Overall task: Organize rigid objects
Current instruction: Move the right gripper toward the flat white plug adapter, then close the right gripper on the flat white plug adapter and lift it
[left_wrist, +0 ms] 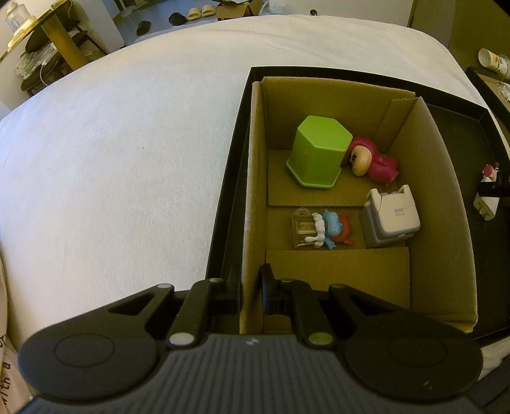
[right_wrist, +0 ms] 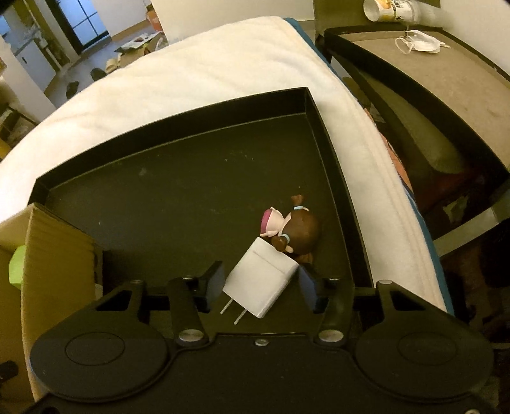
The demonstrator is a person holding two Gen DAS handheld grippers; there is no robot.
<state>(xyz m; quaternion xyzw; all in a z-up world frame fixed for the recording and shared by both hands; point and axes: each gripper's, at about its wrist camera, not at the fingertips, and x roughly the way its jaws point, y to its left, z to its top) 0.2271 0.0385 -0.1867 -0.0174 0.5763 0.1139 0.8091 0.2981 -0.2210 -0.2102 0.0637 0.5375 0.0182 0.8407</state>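
My left gripper (left_wrist: pixel 250 286) is shut on the left wall of the cardboard box (left_wrist: pixel 251 178), one finger on each side. Inside the box lie a green hexagonal cup (left_wrist: pixel 315 151) upside down, a pink figurine (left_wrist: pixel 376 162), a grey-white block toy (left_wrist: pixel 390 218) and a small blue-orange figurine (left_wrist: pixel 322 229). My right gripper (right_wrist: pixel 259 285) is open around a white plug charger (right_wrist: pixel 261 280) lying in the black tray (right_wrist: pixel 178 127); its fingers (right_wrist: pixel 213 283) stand on either side. A brown-haired figurine (right_wrist: pixel 293 227) lies just beyond the charger, touching it.
The black tray (left_wrist: pixel 229 203) sits on a white bed (left_wrist: pixel 111 143). The cardboard box (right_wrist: pixel 54 248) fills its left part. A dark side table (right_wrist: pixel 430 105) with a face mask (right_wrist: pixel 417 43) and a toppled cup (right_wrist: pixel 392 11) stands to the right.
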